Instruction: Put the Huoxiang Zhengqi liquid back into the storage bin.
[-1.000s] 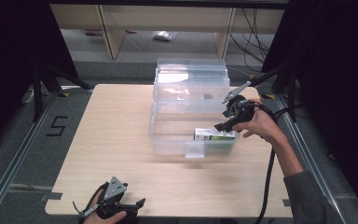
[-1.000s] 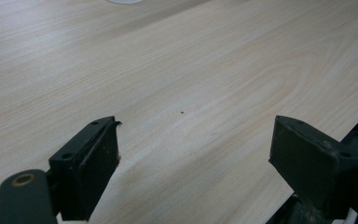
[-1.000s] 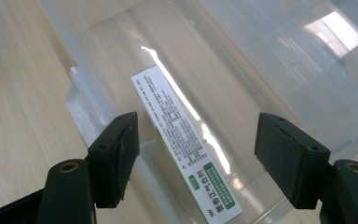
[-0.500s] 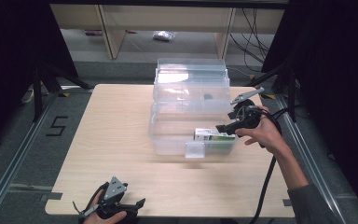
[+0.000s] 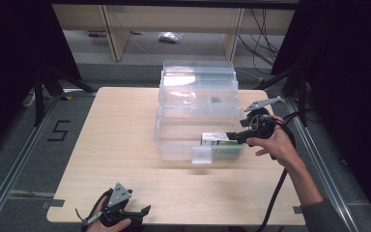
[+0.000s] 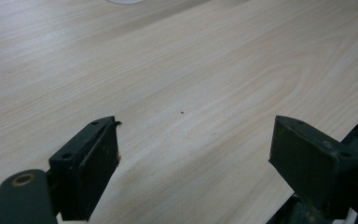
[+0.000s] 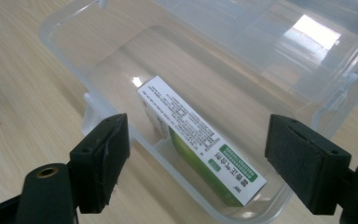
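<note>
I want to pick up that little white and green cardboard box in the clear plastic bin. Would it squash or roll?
The white and green cardboard box probably won't roll: its sides are flat. It looks light, likely denting if squeezed hard. It may slide on the smooth clear plastic bin.

A white and green box (image 7: 200, 147), covered in small black print, is lying in a clear plastic container (image 5: 183, 140) that is showing the pale wood-grain table (image 5: 116, 145) through its walls. The black jaws of the right gripper (image 7: 198, 163) are framing it at 6 o'clock.

Black claws (image 5: 237, 135), grey plate, trailing cable, grey sleeve (image 5: 324, 216)
</note>
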The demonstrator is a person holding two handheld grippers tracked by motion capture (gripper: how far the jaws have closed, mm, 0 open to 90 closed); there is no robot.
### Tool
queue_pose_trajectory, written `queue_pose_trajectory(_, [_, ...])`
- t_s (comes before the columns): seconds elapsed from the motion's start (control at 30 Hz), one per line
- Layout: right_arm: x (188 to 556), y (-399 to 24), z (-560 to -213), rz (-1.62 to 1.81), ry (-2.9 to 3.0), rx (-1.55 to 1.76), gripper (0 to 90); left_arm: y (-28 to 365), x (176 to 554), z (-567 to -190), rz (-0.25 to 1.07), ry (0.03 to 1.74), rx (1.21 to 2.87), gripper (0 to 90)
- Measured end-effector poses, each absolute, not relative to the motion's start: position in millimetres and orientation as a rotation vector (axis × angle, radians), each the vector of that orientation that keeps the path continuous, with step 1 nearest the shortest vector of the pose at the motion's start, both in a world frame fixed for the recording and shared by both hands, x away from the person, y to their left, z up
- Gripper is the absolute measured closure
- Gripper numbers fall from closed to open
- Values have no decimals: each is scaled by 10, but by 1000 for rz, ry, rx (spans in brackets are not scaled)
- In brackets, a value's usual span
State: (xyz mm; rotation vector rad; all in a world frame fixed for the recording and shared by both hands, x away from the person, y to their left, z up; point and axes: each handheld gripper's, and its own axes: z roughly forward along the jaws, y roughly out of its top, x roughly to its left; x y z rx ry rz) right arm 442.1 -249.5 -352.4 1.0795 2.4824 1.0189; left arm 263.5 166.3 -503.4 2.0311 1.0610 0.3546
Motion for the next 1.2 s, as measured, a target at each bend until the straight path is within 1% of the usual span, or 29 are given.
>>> queue_pose_trajectory(0.27, [4319,-2513,-3535,1015,2480,1085,217,1663,2632,-5034,353,1063,2031,149])
queue_pose_trajectory(0.47, [4217,-2490,-3610,1061,2461,1057,204,1663,2634,-5035,353,1060,2030,149])
queue_pose_trajectory(0.67, [4098,-2435,-3672,1078,2439,1093,204,1659,2633,-5036,348,1059,2032,149])
queue_pose_trajectory(0.8, [4066,-2406,-3722,1105,2437,1057,205,1663,2636,-5036,346,1061,2030,149])
queue_pose_trajectory(0.87, [4028,-2383,-3733,1083,2444,1068,206,1649,2629,-5037,341,1059,2012,149])
queue_pose_trajectory(1.07, [3943,-2369,-3729,1090,2445,1044,206,1662,2633,-5037,345,1061,2026,149])
queue_pose_trajectory(1.2, [3849,-2361,-3808,1128,2441,1042,207,1661,2631,-5036,346,1061,2029,149])
